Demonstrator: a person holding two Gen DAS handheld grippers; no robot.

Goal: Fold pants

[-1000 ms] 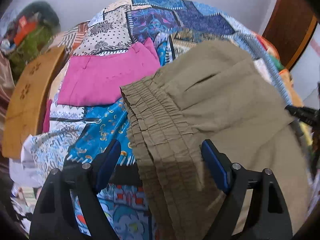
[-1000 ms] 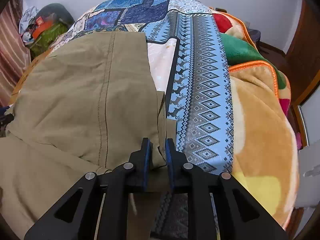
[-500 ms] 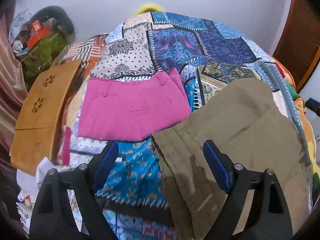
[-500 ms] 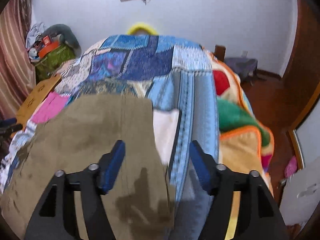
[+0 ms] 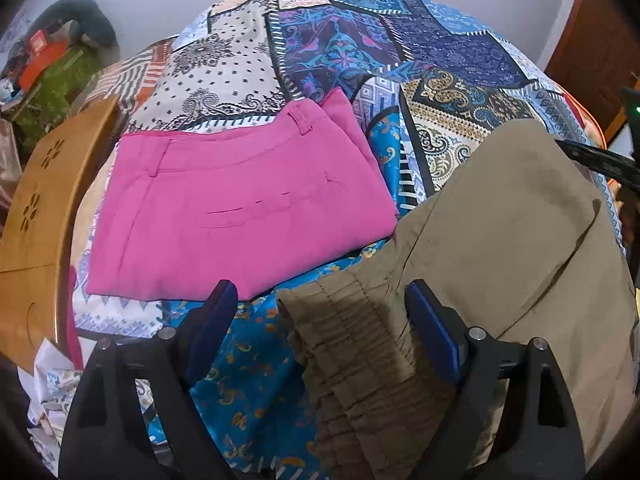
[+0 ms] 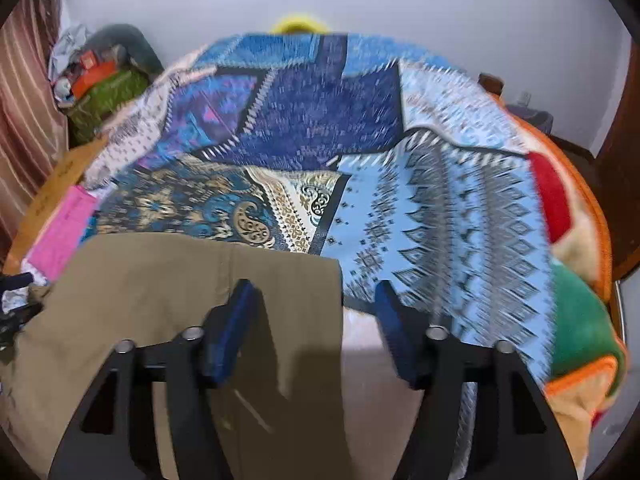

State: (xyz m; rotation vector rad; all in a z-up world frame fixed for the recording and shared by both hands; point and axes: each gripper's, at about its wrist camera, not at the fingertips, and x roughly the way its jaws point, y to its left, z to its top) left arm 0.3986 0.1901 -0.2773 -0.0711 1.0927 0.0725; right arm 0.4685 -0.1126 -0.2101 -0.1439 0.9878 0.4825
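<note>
Khaki pants [image 5: 500, 248] lie folded on the patchwork bedspread [image 5: 360, 52], elastic waistband [image 5: 352, 344] toward me. My left gripper [image 5: 320, 320] is open and empty, hovering over the waistband corner. In the right wrist view the khaki pants [image 6: 180, 280] lie at lower left with their right edge between the fingers. My right gripper [image 6: 316, 320] is open and empty above that edge. The right gripper's black body [image 5: 600, 160] shows at the right edge of the left wrist view.
Folded pink pants [image 5: 240, 208] lie left of the khaki ones. A wooden board [image 5: 36, 216] stands at the bed's left edge. A pile of bags [image 6: 100, 84] sits in the far left corner. A colourful fleece blanket [image 6: 576, 280] covers the bed's right side.
My right gripper let go of the khaki fabric, opened and lifted back. My left gripper stayed open and shifted over the waistband. The pants now lie flat.
</note>
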